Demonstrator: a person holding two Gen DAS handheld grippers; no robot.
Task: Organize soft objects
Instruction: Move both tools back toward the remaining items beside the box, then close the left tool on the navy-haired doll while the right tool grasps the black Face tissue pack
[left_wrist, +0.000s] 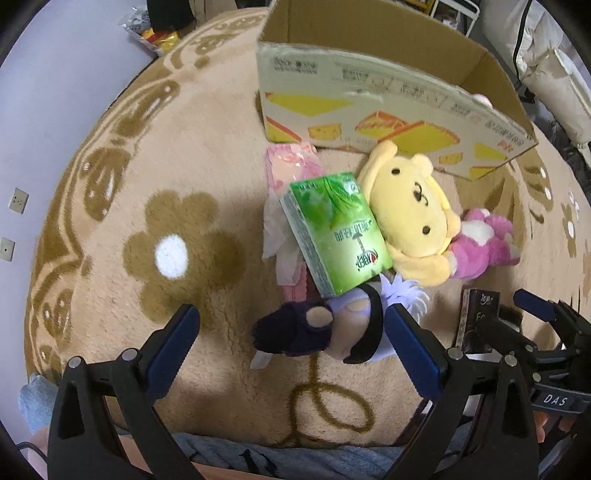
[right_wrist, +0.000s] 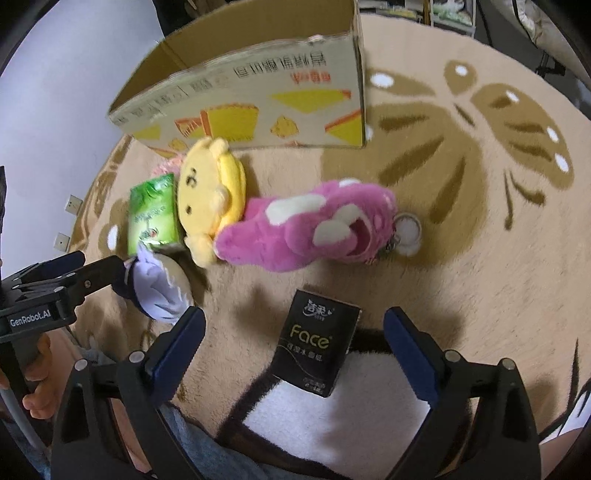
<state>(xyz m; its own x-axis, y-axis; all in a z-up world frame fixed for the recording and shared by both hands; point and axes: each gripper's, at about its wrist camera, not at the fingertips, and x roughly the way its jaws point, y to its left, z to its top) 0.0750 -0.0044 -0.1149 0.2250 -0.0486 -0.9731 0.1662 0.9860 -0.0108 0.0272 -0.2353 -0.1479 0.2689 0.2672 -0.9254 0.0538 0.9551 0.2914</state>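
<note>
Left wrist view shows a pile of soft things on a fluffy beige rug (left_wrist: 207, 155) with brown flowers on it. A small doll in purple and dark blue (left_wrist: 325, 328) lies closest, right between the two fingers of the left hand-held gripper (left_wrist: 291, 332). Those fingers are wide apart, and whether the right one touches the doll is hard to tell. A green tissue pack (left_wrist: 336, 236) rests partly on top of the doll. Under the green pack is a pink tissue pack (left_wrist: 284, 166). A yellow bear plush (left_wrist: 410, 218) leans against the green pack, and a pink plush (left_wrist: 484, 243) lies touching the bear on its other side. Behind them all stands an open cardboard box (left_wrist: 369, 107) with yellow cake pictures on its side.

From the right wrist view, a black tissue pack (right_wrist: 317, 343) with "Face" on it lies on the rug between the fingers of the right hand-held gripper (right_wrist: 293, 347). These fingers are wide apart too and do not touch the pack. The pink plush has a round ring (right_wrist: 406, 230) at one end. The box stands just behind the bear.
</note>
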